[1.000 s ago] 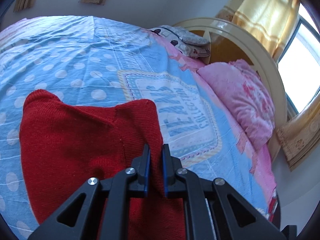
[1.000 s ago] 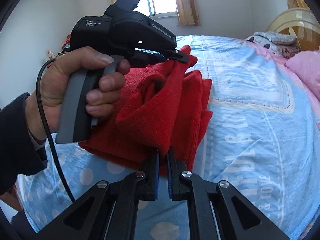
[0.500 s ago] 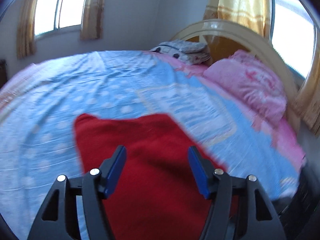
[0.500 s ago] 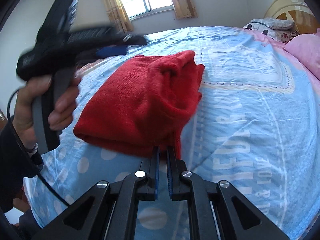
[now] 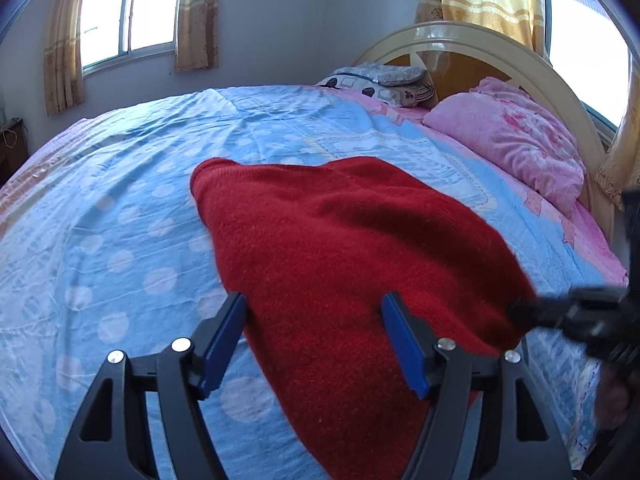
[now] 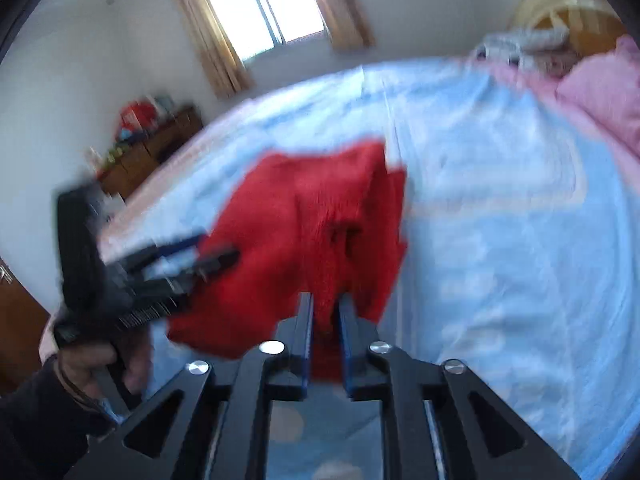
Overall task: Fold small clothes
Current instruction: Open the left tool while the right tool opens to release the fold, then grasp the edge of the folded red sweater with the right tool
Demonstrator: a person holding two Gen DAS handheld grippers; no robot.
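Since a second ago the left gripper (image 5: 314,338) has let go of the red knit garment (image 5: 352,256) and drawn back, its blue-padded jaws going from pinched shut on a fold to spread wide; the garment, then lifted and bunched between both tools, now lies folded on the bed. Item one: red knit garment, on the blue polka-dot bedsheet (image 5: 120,216), one rounded corner toward the far window, its near end running under the left gripper and out of the bottom of the left wrist view. Item two: left gripper, jaws wide apart above the garment's near part, nothing between the pads; whether the pads touch the cloth cannot be told. Item three: right gripper (image 6: 325,322), jaws nearly closed with a bunch of the garment's red edge (image 6: 320,240) pinched between the blue pads; the cloth rises from the sheet to the jaws. This view is motion-blurred. Item four: the left gripper's body and the person's left hand (image 6: 100,364), at the left of the right wrist view, beside the garment's left edge. Item five: pink floral pillow (image 5: 516,136) against the cream arched headboard (image 5: 480,40), well apart from the garment. Item six: grey patterned pillow (image 5: 384,80), far corner of the bed. Item seven: wooden dresser (image 6: 148,160) with blurred clutter, by the wall beyond the bed.
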